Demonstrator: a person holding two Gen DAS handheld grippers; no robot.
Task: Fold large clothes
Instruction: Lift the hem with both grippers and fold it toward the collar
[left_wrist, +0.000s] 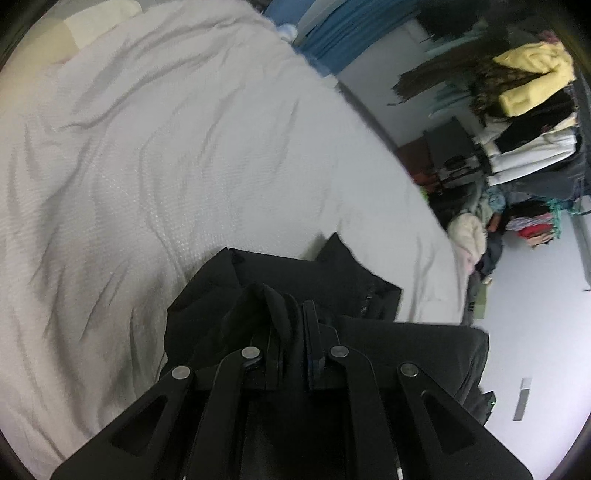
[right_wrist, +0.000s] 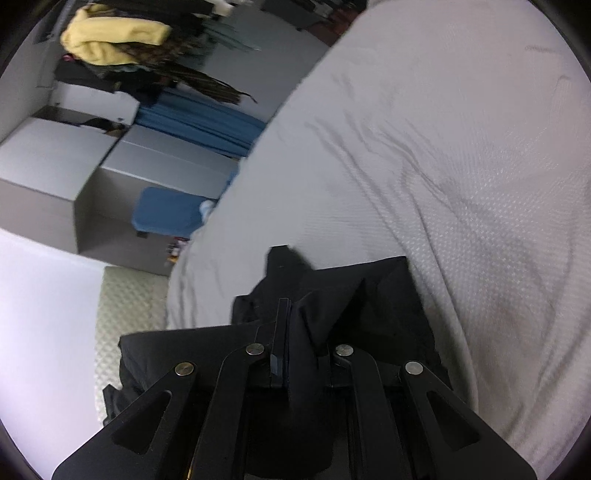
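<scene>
Left gripper (left_wrist: 291, 314) jaws closed on black garment (left_wrist: 295, 273); fabric bunched between them, white bedsheet (left_wrist: 184, 147) beyond.

Count, both wrist views together.

Grippers: two. The left gripper (left_wrist: 291, 314) and the right gripper (right_wrist: 291, 321), each with two fingers, each pair pinched together on black cloth.

Black garment (left_wrist: 295, 273): one, seen again in the right wrist view (right_wrist: 351, 295).

Bed cover (left_wrist: 184, 147): one, white and wrinkled.

Yellow garment (left_wrist: 532, 77): one, on top of a clothes pile.

Blue fabric items in the right wrist view: two, a pleated blue cloth (right_wrist: 207, 125) and a blue cushion (right_wrist: 166, 214).

Grey boxes (right_wrist: 55, 173): at least two, side by side.

Clothes in the far pile: too blurred to count.
</scene>
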